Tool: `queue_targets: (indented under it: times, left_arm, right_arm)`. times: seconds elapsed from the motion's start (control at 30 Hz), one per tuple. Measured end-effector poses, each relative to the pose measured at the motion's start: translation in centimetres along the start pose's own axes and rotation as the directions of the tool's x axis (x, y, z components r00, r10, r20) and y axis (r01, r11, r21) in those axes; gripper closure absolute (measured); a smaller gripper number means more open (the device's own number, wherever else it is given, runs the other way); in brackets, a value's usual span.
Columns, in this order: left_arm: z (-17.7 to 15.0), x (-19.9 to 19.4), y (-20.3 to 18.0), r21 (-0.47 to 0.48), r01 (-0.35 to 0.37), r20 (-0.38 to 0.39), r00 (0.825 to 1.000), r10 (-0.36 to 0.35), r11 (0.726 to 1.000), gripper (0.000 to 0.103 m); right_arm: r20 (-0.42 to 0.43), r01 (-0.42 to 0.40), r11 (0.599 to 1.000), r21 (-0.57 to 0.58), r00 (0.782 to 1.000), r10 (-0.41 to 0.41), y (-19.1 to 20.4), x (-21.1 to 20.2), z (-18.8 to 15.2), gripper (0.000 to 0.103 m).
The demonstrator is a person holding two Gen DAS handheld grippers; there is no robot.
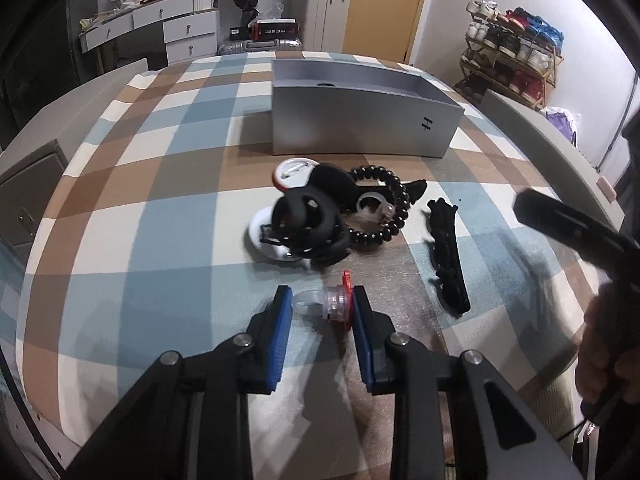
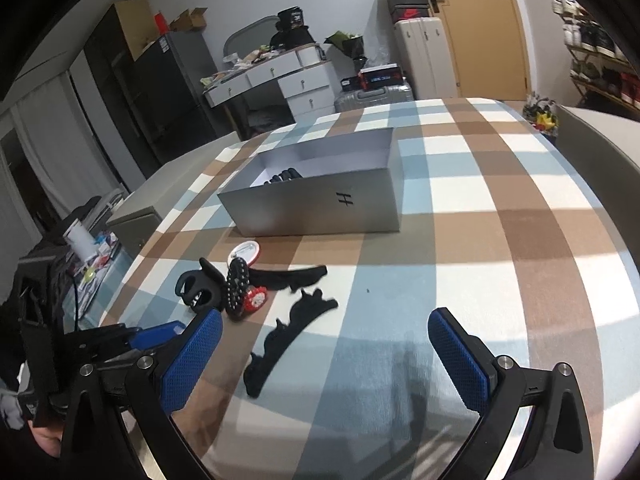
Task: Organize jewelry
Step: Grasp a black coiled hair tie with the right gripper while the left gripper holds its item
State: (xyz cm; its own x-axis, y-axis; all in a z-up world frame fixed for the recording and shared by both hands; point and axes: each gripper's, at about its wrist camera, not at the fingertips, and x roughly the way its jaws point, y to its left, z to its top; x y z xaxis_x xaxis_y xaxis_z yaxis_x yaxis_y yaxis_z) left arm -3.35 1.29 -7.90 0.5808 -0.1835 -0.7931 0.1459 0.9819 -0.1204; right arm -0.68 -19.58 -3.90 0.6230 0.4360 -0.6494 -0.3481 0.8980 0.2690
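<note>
a clear ring with a red top [image 1: 336, 300] is held between the pads of the left gripper [image 1: 322, 304], closed on it just above the checked table [image 1: 120, 240]. the right gripper [image 2: 326, 352] is spread wide and empty, near a black hair piece [image 2: 288, 340]. the rest of the jewelry pile [image 1: 320, 220] lies before the open grey box [image 1: 360, 128], where one dark item already sits. the carrying step seems in hand; next, the ring would be lifted over the box wall and released inside.
</note>
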Motion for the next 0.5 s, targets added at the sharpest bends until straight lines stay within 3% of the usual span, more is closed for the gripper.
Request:
queue_targets:
  times: [0.23,0.5]
  left_arm:
    - [0.6,-1.4,1.8,-0.041,-0.003,0.058,0.998,0.006,0.999,0.079]
    - [1.4,-1.9,3.9,-0.076,-0.035,0.100,0.994,0.042,0.997,0.079]
  right_arm:
    - [-0.031,-0.035,0.992,-0.120,0.999,0.031,2.9,2.1,2.0,0.003]
    - [-0.118,-0.090,0.979,-0.182,0.991,0.069,5.3,5.9,2.2,0.037]
